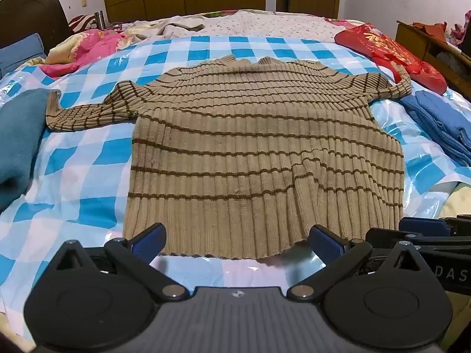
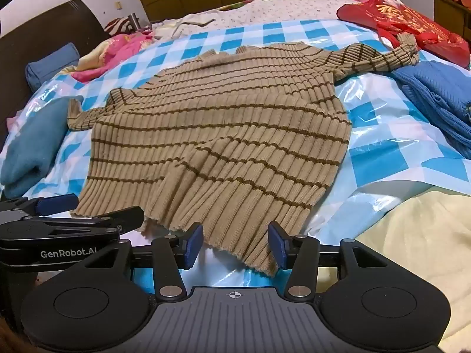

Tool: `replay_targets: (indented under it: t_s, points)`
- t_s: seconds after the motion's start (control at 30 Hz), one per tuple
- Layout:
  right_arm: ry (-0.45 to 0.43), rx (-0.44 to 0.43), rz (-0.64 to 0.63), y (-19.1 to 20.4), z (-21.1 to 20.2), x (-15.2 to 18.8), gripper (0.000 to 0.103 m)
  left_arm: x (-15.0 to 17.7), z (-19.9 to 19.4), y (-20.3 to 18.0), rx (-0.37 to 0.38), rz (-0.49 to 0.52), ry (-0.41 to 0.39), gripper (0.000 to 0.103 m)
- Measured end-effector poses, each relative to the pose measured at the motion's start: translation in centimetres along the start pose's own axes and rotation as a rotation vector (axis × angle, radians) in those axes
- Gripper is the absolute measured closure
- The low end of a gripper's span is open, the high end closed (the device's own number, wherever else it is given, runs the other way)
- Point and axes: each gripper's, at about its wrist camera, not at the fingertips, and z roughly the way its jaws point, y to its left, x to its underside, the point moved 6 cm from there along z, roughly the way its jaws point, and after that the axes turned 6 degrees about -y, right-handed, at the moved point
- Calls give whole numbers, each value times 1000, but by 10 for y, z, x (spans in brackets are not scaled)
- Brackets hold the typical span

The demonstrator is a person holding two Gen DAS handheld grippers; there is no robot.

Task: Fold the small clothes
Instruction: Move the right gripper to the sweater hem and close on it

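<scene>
A tan ribbed sweater with thin brown stripes (image 1: 250, 135) lies spread flat on the blue-and-white checked plastic sheet (image 1: 88, 158), collar far, hem near, both sleeves out to the sides. It also shows in the right wrist view (image 2: 223, 135). My left gripper (image 1: 237, 239) is open, its blue pads straddling the hem's near edge. My right gripper (image 2: 235, 245) is open, its pads on either side of the hem's right corner, which is rumpled. The right gripper shows at the left wrist view's right edge (image 1: 424, 229); the left gripper shows at the right wrist view's left edge (image 2: 59, 206).
A teal garment (image 1: 17, 141) lies left of the sweater and folded blue clothes (image 1: 441, 123) lie right. A red bag (image 1: 391, 53) sits far right, pink bedding (image 1: 85, 47) far left. A pale yellow blanket (image 2: 412, 235) lies near right. A dark headboard (image 2: 44, 29) stands left.
</scene>
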Motion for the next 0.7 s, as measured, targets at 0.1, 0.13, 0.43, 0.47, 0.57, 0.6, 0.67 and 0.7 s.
replay_targets:
  t_s: [0.1, 0.13, 0.43, 0.47, 0.57, 0.6, 0.67, 0.7]
  points:
    - [-2, -4, 3, 0, 0, 0, 54, 0, 0, 0, 0, -1, 2, 0]
    - [0, -5, 4, 0, 0, 0, 54, 0, 0, 0, 0, -1, 3, 0]
    - [2, 0, 7, -2, -2, -1, 53, 1, 1, 0, -3, -15, 5, 0]
    - [0, 1, 7, -2, 1, -1, 53, 1, 1, 0, -3, -18, 5, 0]
    - [-3, 5, 12, -3, 0, 0, 53, 0, 0, 5, -1, -32, 5, 0]
    - [-4, 8, 15, -4, -1, 0, 53, 0, 0, 5, -2, -38, 6, 0]
    - [-5, 16, 22, -8, -3, -1, 53, 1, 0, 8, -1, -52, 8, 0]
    - [-4, 21, 27, -10, -3, 0, 53, 1, 1, 10, -1, -61, 9, 0]
